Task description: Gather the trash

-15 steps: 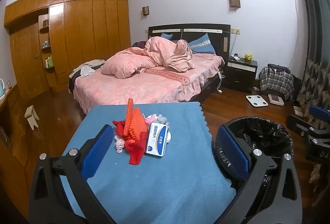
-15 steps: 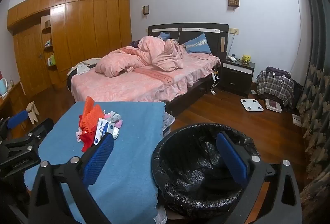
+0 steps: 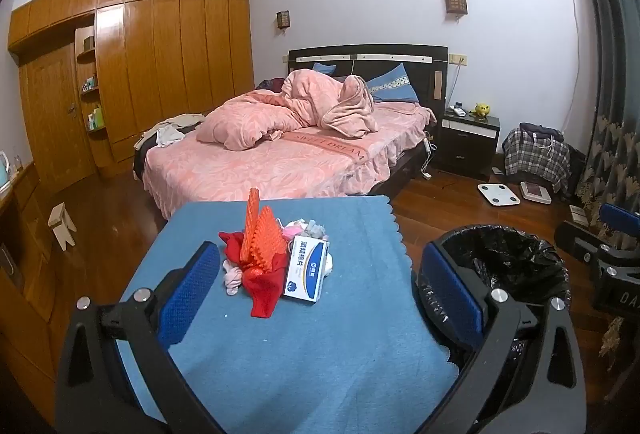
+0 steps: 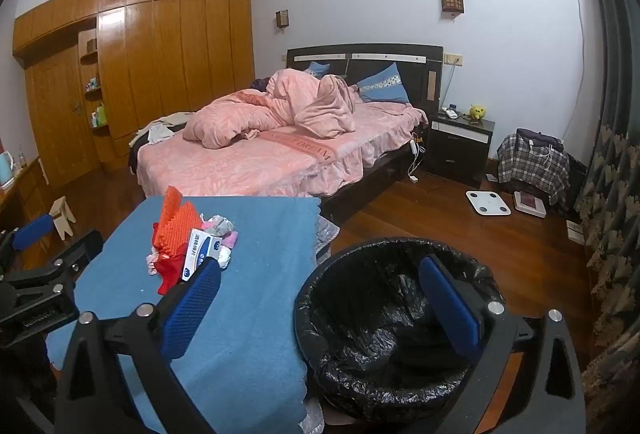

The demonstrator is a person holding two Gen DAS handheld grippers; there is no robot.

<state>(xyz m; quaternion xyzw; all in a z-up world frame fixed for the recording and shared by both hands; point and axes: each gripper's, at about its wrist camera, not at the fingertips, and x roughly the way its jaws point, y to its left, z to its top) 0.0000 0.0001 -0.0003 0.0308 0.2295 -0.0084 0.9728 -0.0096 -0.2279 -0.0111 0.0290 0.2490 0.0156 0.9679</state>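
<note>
Both the left gripper [image 3: 316,298] and right gripper [image 4: 320,304] gape wide and empty; the trash pile [image 3: 276,258] ahead of the left one looks light and floppy, best pinched at the stiffer white box [image 3: 306,270].

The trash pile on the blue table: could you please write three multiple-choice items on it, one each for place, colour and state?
1. Where is the bin relative to the table?
A on it
B beside it on the floor
C under the bed

2. What colour is the bin's liner?
A black
B white
C green

3. How is the left gripper?
A shut on the box
B open, empty
C shut on the red cloth

Answers: B, the bin stands at the table's edge; A, black plastic lines it; B, nothing is between its pads, and the box lies untouched.
</note>
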